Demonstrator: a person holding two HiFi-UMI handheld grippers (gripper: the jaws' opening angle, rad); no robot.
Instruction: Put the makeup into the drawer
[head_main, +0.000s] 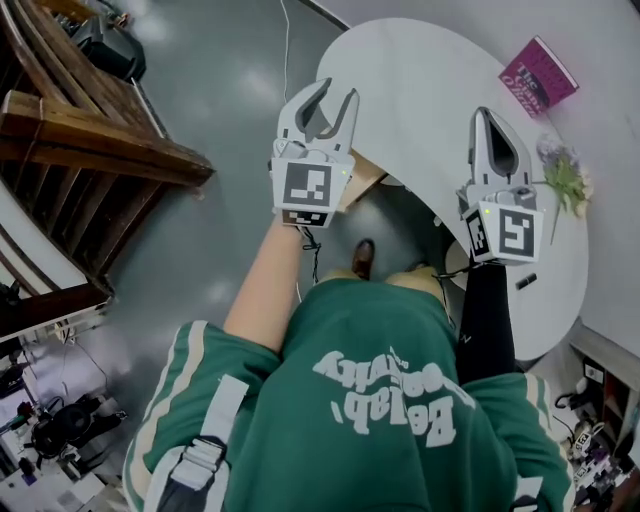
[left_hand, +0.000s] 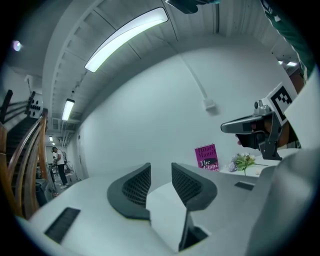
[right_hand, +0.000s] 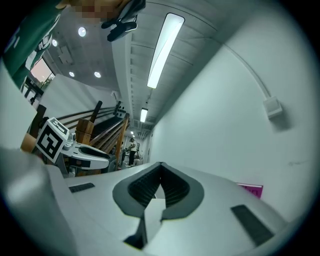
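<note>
Both grippers are raised level in front of me, over the near edge of the white table (head_main: 420, 90). In the head view my left gripper (head_main: 338, 93) stands open with nothing between its jaws; the left gripper view shows the same empty gap in the left gripper (left_hand: 160, 166). To its right my right gripper (head_main: 484, 113) is shut, its tips touching on nothing, as the right gripper (right_hand: 160, 165) also appears in its own view. A small dark item (head_main: 526, 281), perhaps makeup, lies on the table near me. A wooden piece (head_main: 364, 180), perhaps the drawer, shows under the table edge below the left gripper.
A pink book (head_main: 538, 75) stands at the table's far side against the white wall, with a sprig of flowers (head_main: 565, 176) nearer to me. Wooden stairs (head_main: 90, 130) rise at the left over a grey floor. A person (left_hand: 59, 162) stands far off.
</note>
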